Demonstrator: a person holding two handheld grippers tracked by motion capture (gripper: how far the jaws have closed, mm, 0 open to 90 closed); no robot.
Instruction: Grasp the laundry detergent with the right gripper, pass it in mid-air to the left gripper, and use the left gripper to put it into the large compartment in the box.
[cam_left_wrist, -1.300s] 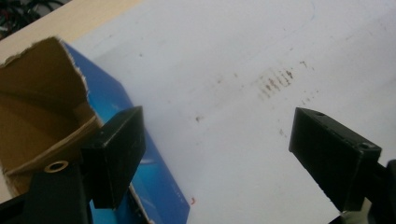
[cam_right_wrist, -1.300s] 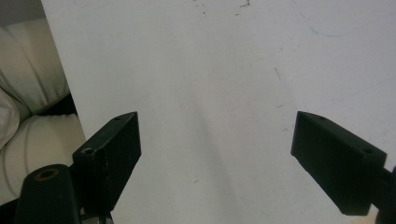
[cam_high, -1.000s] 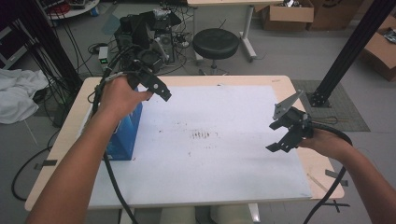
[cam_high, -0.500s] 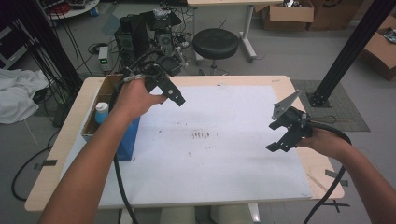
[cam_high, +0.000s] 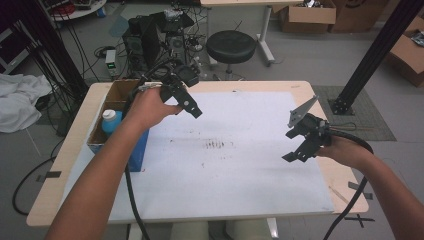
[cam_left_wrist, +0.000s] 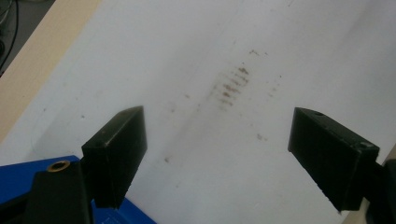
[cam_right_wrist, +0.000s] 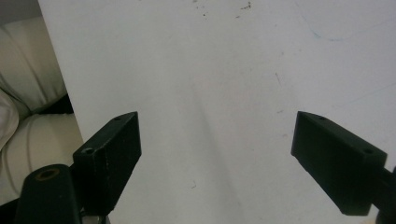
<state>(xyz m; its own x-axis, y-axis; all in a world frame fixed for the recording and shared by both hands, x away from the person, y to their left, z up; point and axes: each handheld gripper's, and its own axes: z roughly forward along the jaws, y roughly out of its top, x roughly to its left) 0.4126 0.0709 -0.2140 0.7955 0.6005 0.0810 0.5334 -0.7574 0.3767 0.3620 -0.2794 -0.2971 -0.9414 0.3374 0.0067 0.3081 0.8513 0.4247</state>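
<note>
At the table's left edge a cardboard box (cam_high: 116, 102) with a blue front holds a white bottle (cam_high: 111, 121); just right of it the left gripper (cam_high: 189, 102) hangs over the far-left part of the white sheet (cam_high: 235, 175), its 2 jaws spread wide and empty. The sheet's smudged middle lies bare; near the right edge the right gripper (cam_high: 296, 147) hovers, jaws likewise released, holding nothing.

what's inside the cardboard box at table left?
In the cardboard box, a white bottle with a blue cap stands in the near compartment. The left hand and forearm cover the rest.
</note>
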